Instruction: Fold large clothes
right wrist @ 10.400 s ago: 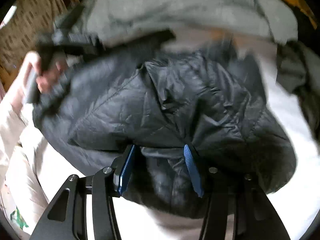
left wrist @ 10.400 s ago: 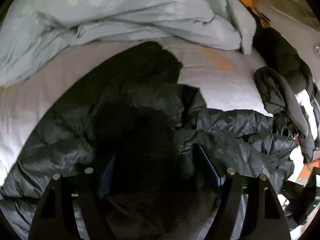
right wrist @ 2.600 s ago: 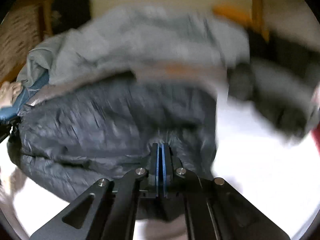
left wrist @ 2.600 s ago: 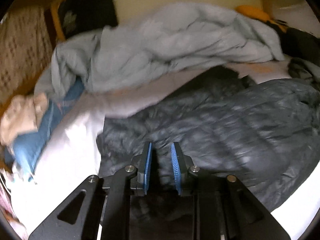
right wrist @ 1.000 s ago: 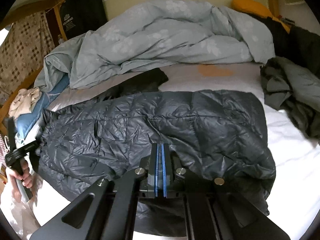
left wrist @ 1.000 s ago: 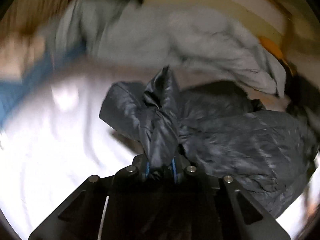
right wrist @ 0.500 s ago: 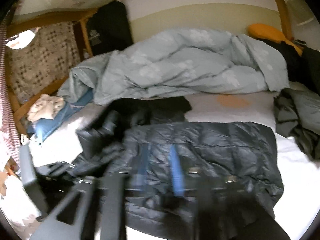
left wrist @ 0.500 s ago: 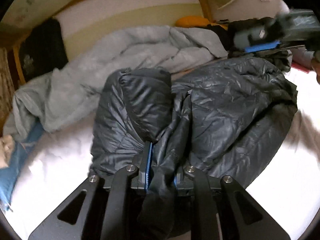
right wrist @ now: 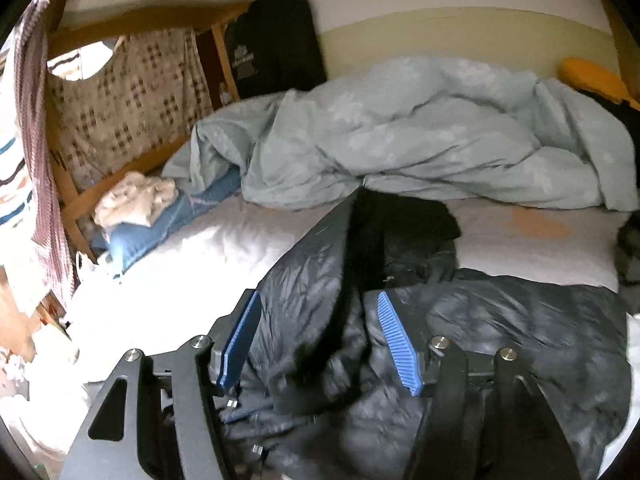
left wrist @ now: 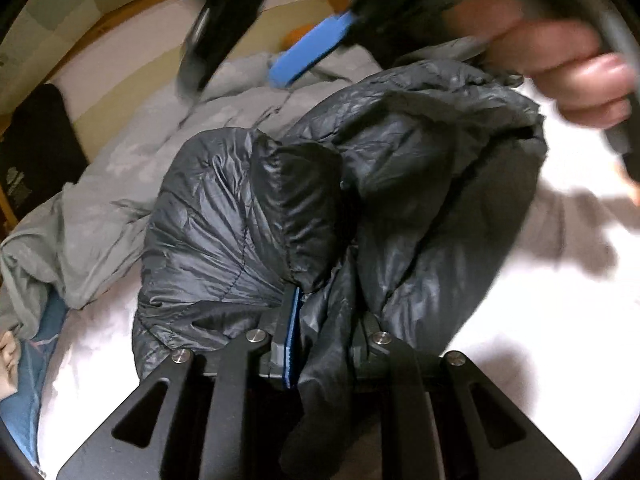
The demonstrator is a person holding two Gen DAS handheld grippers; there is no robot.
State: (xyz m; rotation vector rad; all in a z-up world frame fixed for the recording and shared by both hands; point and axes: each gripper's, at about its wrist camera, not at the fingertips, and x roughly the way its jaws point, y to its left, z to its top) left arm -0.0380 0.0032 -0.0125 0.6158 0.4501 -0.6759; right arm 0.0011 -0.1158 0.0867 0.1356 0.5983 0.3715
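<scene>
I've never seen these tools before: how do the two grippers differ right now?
The left gripper is shut on the dark puffer jacket, fabric bunched between its pads; the right gripper is open, its blue pads wide apart around the jacket without pinching it. Both are black with blue pads and work over the same jacket.

In the left wrist view the puffer jacket [left wrist: 400,184] drapes over the left gripper [left wrist: 320,328], hiding one blue pad entirely. The right gripper [left wrist: 304,56] and the hand [left wrist: 560,52] holding it are motion-blurred and cut by the top edge. In the right wrist view the jacket between the right gripper's jaws is smeared, its folds unreadable; the bed [right wrist: 180,272] beneath is blown out white. The print on the black bag [right wrist: 272,40] is too small to read.
</scene>
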